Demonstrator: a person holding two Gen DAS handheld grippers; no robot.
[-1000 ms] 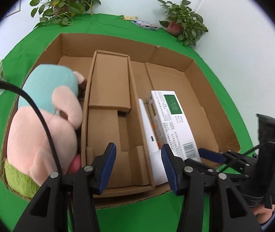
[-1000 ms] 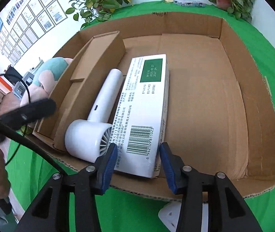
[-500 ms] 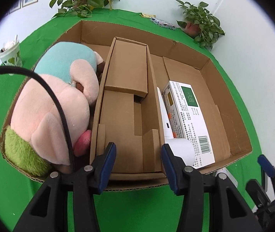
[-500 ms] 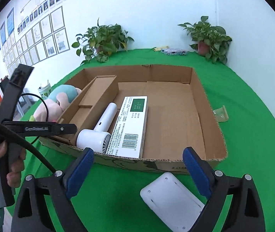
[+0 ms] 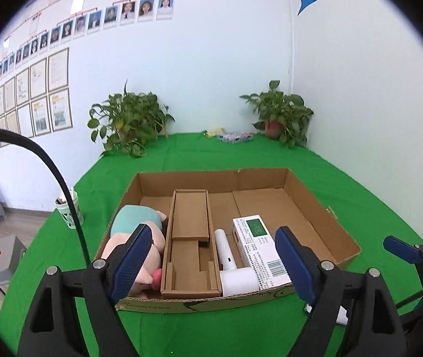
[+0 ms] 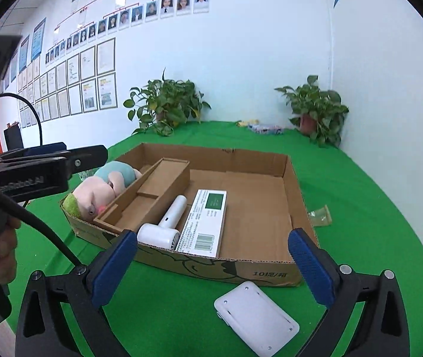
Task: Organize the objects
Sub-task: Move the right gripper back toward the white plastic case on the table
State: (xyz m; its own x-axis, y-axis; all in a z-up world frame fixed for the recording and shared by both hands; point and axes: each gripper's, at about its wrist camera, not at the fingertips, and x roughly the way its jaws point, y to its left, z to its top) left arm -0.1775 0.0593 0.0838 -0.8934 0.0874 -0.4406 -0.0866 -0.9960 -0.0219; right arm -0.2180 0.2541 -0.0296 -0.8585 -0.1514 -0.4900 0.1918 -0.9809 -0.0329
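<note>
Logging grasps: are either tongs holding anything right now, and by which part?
Nothing is held. Left tongs and right tongs both stand open, having just been opening, with nothing between them.

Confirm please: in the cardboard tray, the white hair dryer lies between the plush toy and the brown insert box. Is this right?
Not quite. The hair dryer does lie in the tray, but between the insert box and the white-and-green carton. The plush toy is on the other side of the insert box. The right wrist view shows this.
</note>
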